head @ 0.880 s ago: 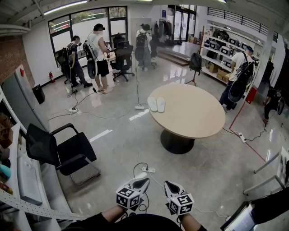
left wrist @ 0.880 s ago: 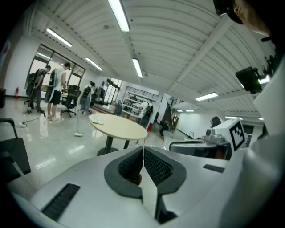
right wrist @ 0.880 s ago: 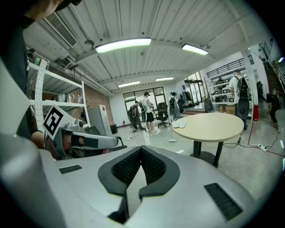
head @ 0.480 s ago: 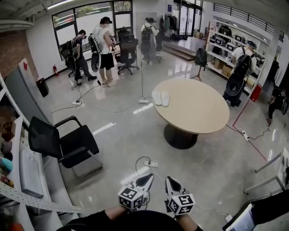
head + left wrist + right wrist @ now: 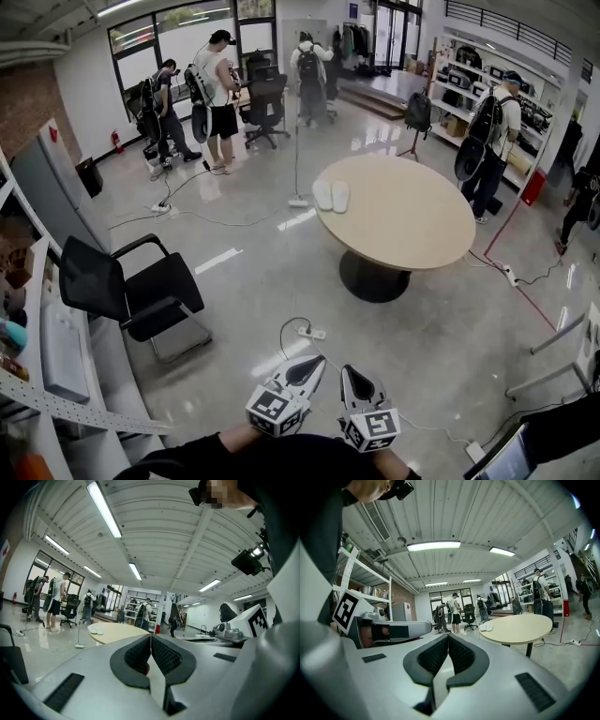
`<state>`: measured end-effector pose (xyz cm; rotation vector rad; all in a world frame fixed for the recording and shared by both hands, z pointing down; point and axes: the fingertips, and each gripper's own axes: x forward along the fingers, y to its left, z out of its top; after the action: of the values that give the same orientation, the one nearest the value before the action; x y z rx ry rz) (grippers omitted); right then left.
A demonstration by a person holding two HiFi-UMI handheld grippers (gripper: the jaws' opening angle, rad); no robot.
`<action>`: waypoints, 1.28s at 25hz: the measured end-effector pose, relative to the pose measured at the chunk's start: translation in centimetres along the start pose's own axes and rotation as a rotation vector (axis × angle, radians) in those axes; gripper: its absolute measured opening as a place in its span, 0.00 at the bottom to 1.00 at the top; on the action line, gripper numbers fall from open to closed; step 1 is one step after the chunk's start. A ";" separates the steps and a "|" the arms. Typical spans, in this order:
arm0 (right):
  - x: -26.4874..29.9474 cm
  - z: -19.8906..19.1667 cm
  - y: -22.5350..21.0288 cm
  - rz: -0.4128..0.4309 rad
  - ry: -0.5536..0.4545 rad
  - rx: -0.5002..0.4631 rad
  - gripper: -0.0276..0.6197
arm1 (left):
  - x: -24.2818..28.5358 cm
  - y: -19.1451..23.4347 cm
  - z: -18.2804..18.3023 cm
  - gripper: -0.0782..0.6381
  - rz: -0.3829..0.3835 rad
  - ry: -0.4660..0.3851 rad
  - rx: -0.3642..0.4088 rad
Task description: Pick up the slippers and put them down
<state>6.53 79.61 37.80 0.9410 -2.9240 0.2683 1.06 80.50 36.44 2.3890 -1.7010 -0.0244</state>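
In the head view, you hold your left gripper and right gripper low by your body, well apart from the pale slippers, which lie side by side near the rim of the round table. In the left gripper view, the jaws are pressed together on nothing. In the right gripper view, the jaws likewise meet, empty.

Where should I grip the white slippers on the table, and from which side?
The slippers lie flat, side by side, at the round table's edge. Probably come from that edge, jaws level, and pinch the end nearest the rim. Toe or heel is too small to tell.
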 end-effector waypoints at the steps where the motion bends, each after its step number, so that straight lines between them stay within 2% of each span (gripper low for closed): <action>1: -0.5 0.1 -0.4 0.000 -0.006 -0.006 0.06 | 0.4 -0.6 0.0 0.14 0.001 -0.002 -0.001; 10: -5.5 -0.4 -4.3 -0.007 -0.060 0.047 0.06 | 1.6 -5.4 -2.0 0.14 0.042 -0.003 -0.049; 17: -5.9 -0.9 -5.3 0.025 -0.043 0.068 0.06 | 2.1 -5.7 -2.9 0.14 0.098 0.028 -0.076; 25: -0.9 -1.0 -8.0 0.019 -0.021 0.049 0.06 | 5.9 -1.5 -2.6 0.14 0.104 0.013 -0.088; 32: 7.5 0.6 -12.8 -0.043 0.006 0.026 0.06 | 13.4 4.5 -0.6 0.14 0.007 -0.014 -0.096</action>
<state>7.93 64.96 39.96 1.0030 -2.8980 0.3065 1.41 66.69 39.27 2.3188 -1.6749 -0.1191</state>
